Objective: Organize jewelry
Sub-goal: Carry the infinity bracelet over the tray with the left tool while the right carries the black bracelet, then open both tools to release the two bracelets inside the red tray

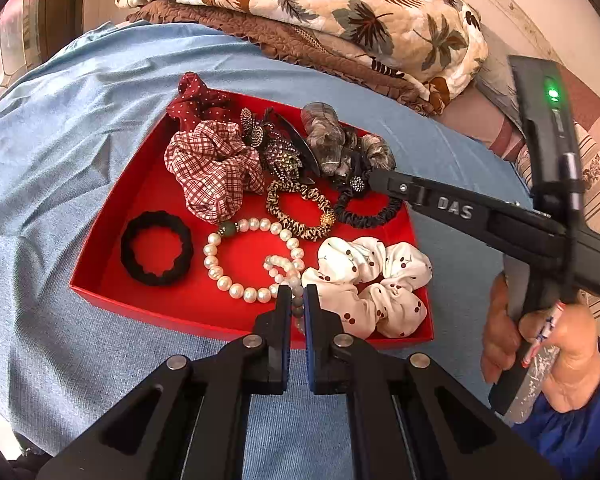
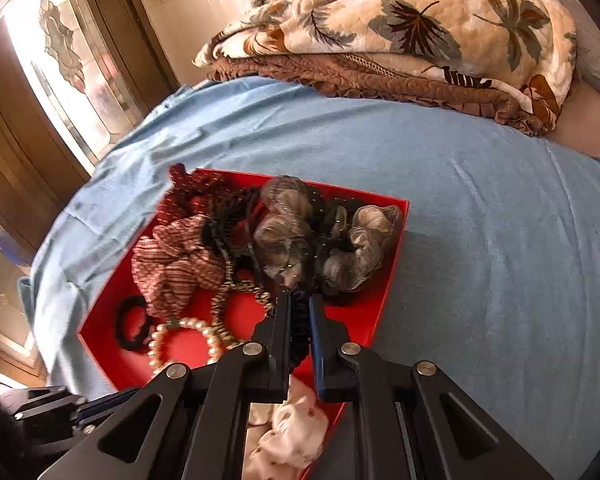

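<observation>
Bright window glare left; right view blurred, fisheye-bent edges

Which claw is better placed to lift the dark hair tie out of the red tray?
Right. The right claw is closed on the dark hair tie in the red tray. The left claw pinches the small bead bracelet.

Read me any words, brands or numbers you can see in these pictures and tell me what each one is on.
"DAS": raised letters on the side of the right gripper, seen from the left wrist camera.
No other text is readable. The red tray, the hair ties and the pearl bracelet carry no lettering, and the right wrist view shows none.
</observation>
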A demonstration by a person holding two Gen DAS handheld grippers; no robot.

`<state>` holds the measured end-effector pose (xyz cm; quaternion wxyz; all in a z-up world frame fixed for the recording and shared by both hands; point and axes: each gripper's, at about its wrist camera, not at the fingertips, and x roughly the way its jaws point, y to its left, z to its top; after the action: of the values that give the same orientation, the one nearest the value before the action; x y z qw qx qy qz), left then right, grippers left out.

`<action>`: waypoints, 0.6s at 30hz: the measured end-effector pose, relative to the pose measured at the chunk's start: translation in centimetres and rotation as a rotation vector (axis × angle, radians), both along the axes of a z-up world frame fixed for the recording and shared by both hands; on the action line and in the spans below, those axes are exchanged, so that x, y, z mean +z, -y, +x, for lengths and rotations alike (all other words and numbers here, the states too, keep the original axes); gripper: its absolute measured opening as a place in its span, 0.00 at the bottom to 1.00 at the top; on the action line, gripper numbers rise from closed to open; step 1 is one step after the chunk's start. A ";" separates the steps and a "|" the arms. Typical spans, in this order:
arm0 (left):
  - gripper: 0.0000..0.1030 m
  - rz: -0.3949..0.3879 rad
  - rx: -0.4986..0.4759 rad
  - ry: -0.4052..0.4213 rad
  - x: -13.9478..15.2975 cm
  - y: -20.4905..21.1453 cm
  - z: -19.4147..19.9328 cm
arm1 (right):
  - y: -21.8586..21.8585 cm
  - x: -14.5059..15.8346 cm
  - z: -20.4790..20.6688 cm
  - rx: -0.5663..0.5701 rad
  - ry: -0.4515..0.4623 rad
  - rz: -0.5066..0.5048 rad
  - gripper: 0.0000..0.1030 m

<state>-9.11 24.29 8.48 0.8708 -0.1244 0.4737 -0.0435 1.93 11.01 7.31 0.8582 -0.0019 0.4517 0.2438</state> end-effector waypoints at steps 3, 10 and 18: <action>0.05 0.010 -0.001 0.016 0.3 0.3 -0.2 | 0.2 -0.2 0.3 -0.004 0.001 -0.005 0.10; 0.34 0.067 0.000 0.077 2.5 1.2 -1.3 | 0.4 1.2 -0.4 0.002 0.049 0.006 0.39; 0.47 0.121 0.027 0.158 5.4 1.5 -3.1 | 2.0 3.5 -2.0 -0.022 0.081 0.044 0.40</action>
<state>-12.23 22.79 13.92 0.9119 -0.0740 0.4035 -0.0127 -0.10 9.00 10.76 0.8781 0.0121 0.4113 0.2440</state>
